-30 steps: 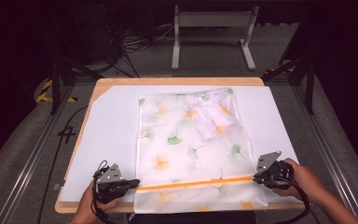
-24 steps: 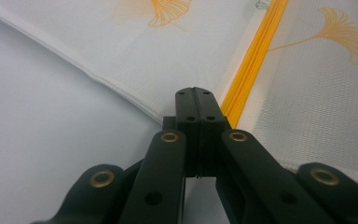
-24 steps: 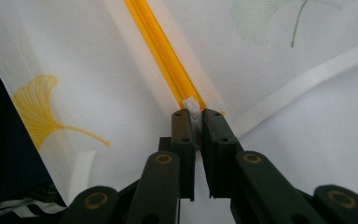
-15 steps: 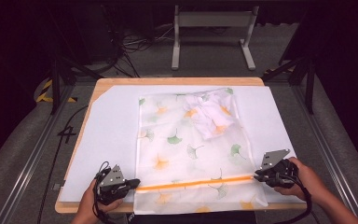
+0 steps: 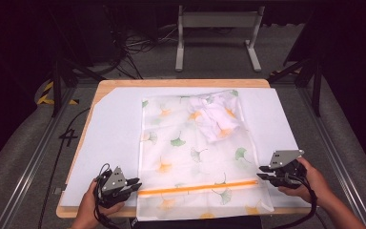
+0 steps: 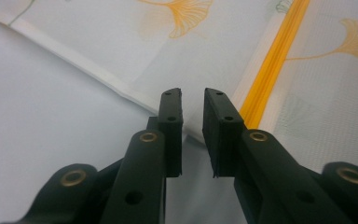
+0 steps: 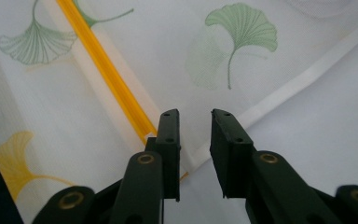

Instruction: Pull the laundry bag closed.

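Note:
A translucent white bag (image 5: 190,157) printed with ginkgo leaves lies flat on the white sheet (image 5: 114,133). A crumpled white garment (image 5: 217,117) shows through its far right part. An orange zipper (image 5: 200,187) runs across near the front edge. My left gripper (image 5: 134,184) sits at the zipper's left end and my right gripper (image 5: 262,172) at its right end. Both have just been opening their jaws. In the left gripper view the gripper (image 6: 192,93) shows a narrow gap over the bag's hem, beside the zipper (image 6: 275,60), and pinches nothing. The right gripper (image 7: 195,114) stands the same by its zipper end (image 7: 100,60).
The white sheet covers a wooden table (image 5: 181,83). A metal stand (image 5: 217,33) and loose cables (image 5: 138,45) lie on the floor beyond it. Dark frame rails (image 5: 57,86) flank the table on both sides.
Both hands stay at the two ends of the zipper. The bag and the garment inside it lie as before.

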Available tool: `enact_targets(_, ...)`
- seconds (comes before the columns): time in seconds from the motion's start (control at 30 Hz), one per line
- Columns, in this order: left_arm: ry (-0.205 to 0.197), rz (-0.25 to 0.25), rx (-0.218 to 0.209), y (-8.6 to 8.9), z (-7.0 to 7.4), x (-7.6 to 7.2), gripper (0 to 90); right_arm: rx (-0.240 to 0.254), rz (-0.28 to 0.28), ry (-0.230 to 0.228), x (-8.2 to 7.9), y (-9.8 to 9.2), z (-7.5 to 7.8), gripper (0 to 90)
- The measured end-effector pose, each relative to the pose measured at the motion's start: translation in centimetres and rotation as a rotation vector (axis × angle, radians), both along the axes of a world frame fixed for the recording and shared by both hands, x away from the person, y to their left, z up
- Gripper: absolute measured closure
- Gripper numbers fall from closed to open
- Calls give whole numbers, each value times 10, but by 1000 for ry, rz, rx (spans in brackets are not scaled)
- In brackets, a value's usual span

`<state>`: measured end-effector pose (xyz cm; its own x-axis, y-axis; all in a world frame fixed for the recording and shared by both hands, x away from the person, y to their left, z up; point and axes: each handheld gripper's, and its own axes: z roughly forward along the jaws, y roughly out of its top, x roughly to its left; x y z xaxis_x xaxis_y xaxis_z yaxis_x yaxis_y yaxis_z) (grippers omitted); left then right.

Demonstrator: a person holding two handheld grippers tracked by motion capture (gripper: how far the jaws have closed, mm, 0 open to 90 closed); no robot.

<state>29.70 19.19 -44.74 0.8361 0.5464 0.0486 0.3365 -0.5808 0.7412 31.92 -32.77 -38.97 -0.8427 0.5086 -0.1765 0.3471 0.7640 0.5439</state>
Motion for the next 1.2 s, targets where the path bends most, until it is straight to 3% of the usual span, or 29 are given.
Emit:
enact_targets(0.47,-53,63,-4,11,8,8,587,85,-75,-85,8,-13,-6,576)
enact_targets(0.63,-79,105,6,15,11,12,479,108,-105,-132,9,-18,-5,495)
enact_targets(0.87,-106,154,-12,26,13,20,330,115,-142,-236,6,-27,-9,362)
enact_targets(1.0,-112,178,-9,33,11,23,259,119,-159,-251,5,-33,-12,324)
enact_targets(1.2,-109,213,-59,51,7,27,216,137,-233,-272,8,-46,-20,258)
